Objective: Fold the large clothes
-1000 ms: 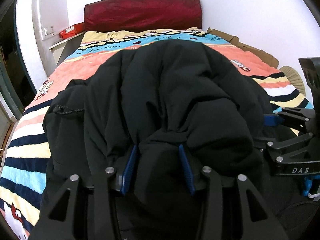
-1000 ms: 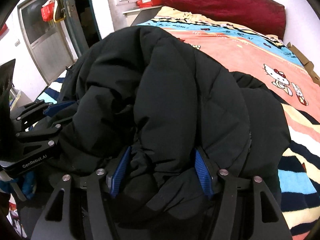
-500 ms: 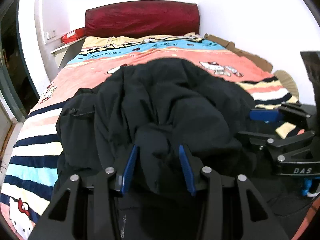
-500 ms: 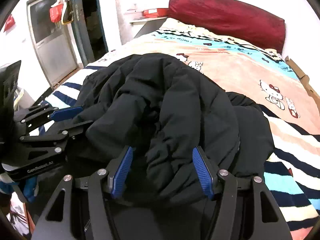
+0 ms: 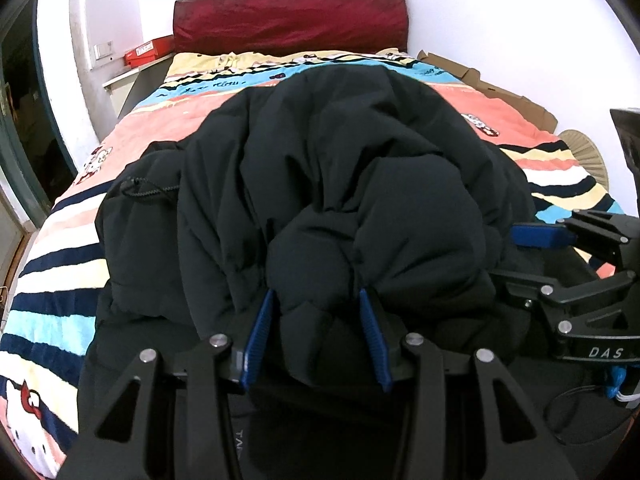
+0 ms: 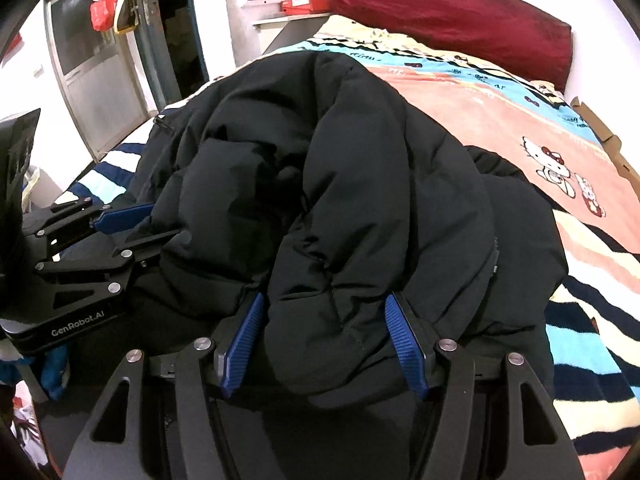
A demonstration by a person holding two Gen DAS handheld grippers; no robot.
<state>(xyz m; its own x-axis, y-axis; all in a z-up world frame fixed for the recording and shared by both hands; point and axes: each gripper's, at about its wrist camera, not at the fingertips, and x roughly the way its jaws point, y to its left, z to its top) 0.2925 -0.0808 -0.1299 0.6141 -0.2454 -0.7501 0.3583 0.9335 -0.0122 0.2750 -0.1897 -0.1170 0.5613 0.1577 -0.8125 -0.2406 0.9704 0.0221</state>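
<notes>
Left wrist view
Jacket: the black puffer jacket [image 5: 340,184] is heaped on the bed [image 5: 60,248], its near edge bunched toward you.
Handling: judge it soft, bulky and slick-shelled; it will likely spring back, so take thick quilted folds, not the drawcord [image 5: 144,190].
Left gripper: your left gripper [image 5: 316,336] points up the bed, blue fingers [image 5: 258,332] clamped on a fat roll of padding.

Right wrist view
Jacket: the same jacket mounds ahead, draped over the striped blanket [image 6: 592,320].
Right gripper: your right gripper [image 6: 326,346] sits level, fingers [image 6: 404,344] wider but pressed into a thick fold, gripping it.
Pose: both grippers sit side by side at the near edge.
</notes>
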